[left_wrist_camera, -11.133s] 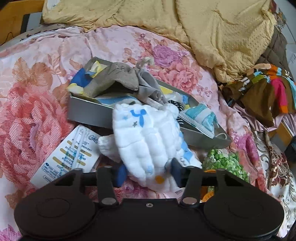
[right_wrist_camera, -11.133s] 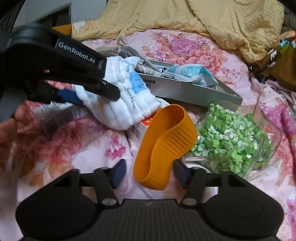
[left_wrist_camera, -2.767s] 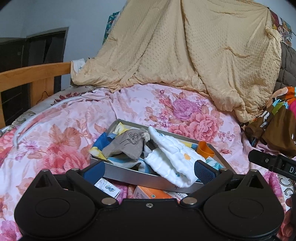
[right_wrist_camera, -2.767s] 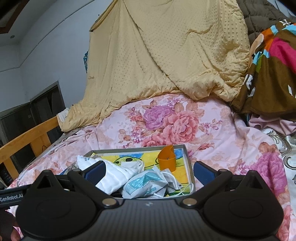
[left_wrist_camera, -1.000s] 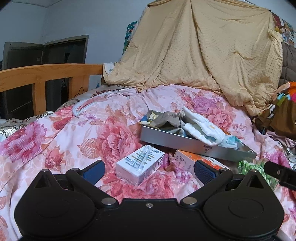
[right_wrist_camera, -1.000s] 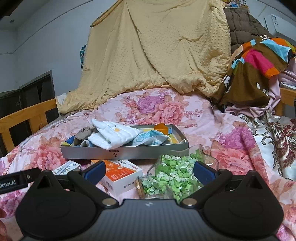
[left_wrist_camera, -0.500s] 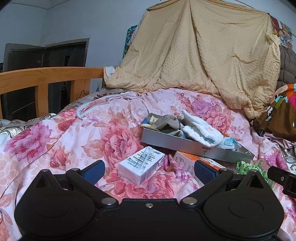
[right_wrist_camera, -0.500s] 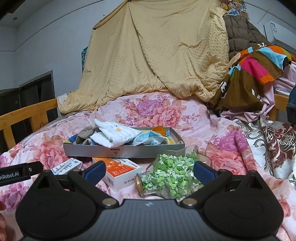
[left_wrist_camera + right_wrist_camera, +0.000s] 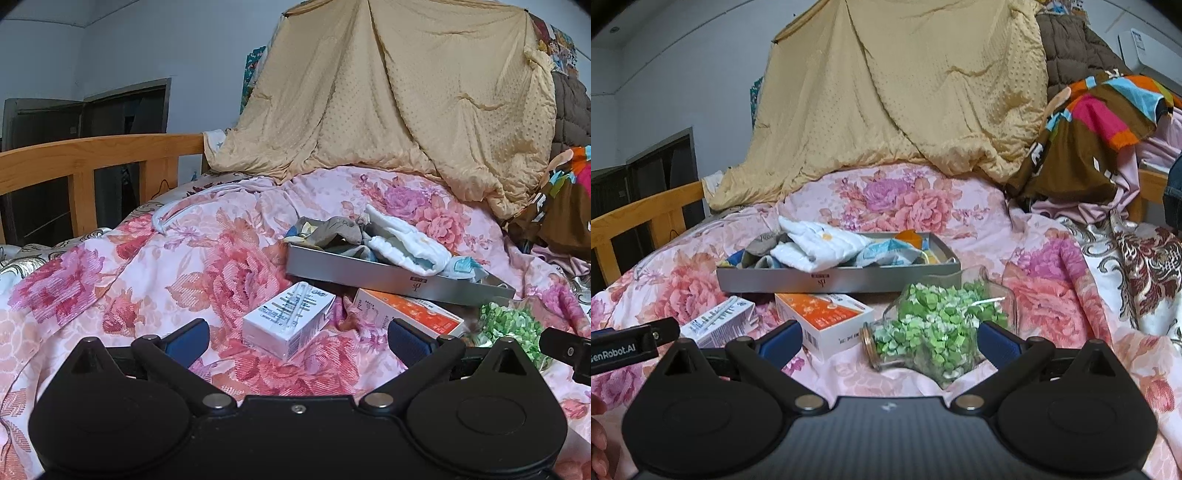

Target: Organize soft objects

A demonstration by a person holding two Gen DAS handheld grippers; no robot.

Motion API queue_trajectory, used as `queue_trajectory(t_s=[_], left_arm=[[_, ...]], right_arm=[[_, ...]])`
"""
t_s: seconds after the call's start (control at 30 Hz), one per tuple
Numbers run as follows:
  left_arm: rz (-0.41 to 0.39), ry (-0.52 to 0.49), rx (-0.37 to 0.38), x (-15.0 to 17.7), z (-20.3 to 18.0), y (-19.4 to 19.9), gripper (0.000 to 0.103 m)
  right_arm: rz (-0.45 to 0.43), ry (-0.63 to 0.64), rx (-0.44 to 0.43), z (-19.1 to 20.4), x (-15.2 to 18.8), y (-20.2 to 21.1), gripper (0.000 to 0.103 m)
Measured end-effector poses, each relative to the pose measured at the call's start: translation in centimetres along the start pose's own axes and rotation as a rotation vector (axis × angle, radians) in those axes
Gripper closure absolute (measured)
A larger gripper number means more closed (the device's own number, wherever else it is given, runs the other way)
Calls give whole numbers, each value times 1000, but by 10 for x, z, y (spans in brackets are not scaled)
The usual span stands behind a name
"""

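Now both sets of fingers (image 9: 186, 338) spread wide, gripping nothing, low over the bed (image 9: 110, 295). Just before the tray (image 9: 834, 282): boxes and a jar (image 9: 934, 325), hard, best left alone. Inside the tray: white cloth (image 9: 820, 245), grey cloth (image 9: 341, 230), apparently sorted; worth tucking the overhanging edge.

Ahead of the right gripper (image 9: 888, 341), a jar (image 9: 934, 325) is lying on its side, with a carton (image 9: 827, 317) just to its left and a smaller box (image 9: 720, 321) further left. Beyond them a tray (image 9: 834, 280) is resting on the bedspread (image 9: 1052, 266), with a quilted cloth (image 9: 820, 247) and other soft items piled in it. A blanket (image 9: 886, 103) is draped behind.
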State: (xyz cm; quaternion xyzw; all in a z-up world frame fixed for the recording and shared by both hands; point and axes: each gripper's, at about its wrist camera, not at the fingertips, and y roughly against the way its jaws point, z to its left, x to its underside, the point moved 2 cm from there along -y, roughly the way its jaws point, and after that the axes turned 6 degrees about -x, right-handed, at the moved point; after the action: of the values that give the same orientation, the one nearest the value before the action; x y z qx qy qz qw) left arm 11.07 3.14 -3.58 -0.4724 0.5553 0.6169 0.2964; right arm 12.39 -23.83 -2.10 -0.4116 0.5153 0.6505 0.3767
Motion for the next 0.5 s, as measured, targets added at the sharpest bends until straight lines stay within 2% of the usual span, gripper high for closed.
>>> queue_trajectory(t_s=[0.2,0.5], left_arm=[[31,5,-7,7,1,-3,1],[46,-2,-6,11,2,-5,1]], right_arm=[[45,8,4,1,5,-9,0],[51,22,1,4,6,-12,0]])
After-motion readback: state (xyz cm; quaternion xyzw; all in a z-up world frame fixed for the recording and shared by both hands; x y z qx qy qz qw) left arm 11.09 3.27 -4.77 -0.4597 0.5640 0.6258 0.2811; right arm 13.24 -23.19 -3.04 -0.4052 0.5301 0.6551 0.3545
